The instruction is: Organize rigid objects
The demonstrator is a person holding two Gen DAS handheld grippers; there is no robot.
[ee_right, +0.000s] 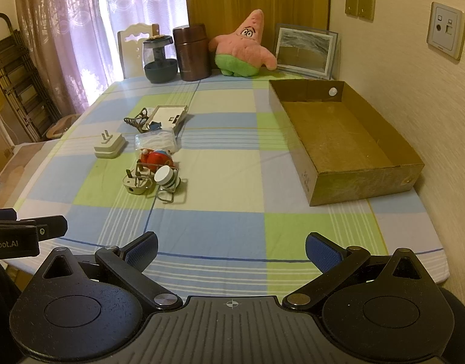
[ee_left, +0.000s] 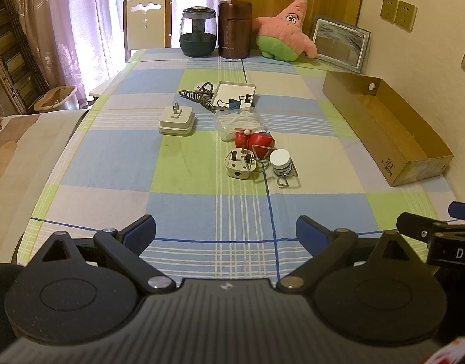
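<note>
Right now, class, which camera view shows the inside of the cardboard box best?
The right wrist view: the cardboard box shows its whole bare floor. The left wrist view shows the box at the edge, its near wall hiding some floor.

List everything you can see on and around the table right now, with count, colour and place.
Cardboard box: one, brown, nothing inside, table's right side.
Square charger: one, white, prongs up, left of the pile.
Three-pin plug: one, white, near end of pile.
Small jar: one, white lid, in a wire holder beside the plug.
Red toy: one, behind the plug.
Clear bag: one, white contents, mid-pile.
White tray: one, far end, binder clip and cable alongside.
Patrick plush: one, pink and green, back edge.
Brown canister: one, back edge.
Glass jar: one, dark base, back edge.
Framed picture: one, against wall.
Left gripper: jaws open.
Right gripper: jaws open.
</note>
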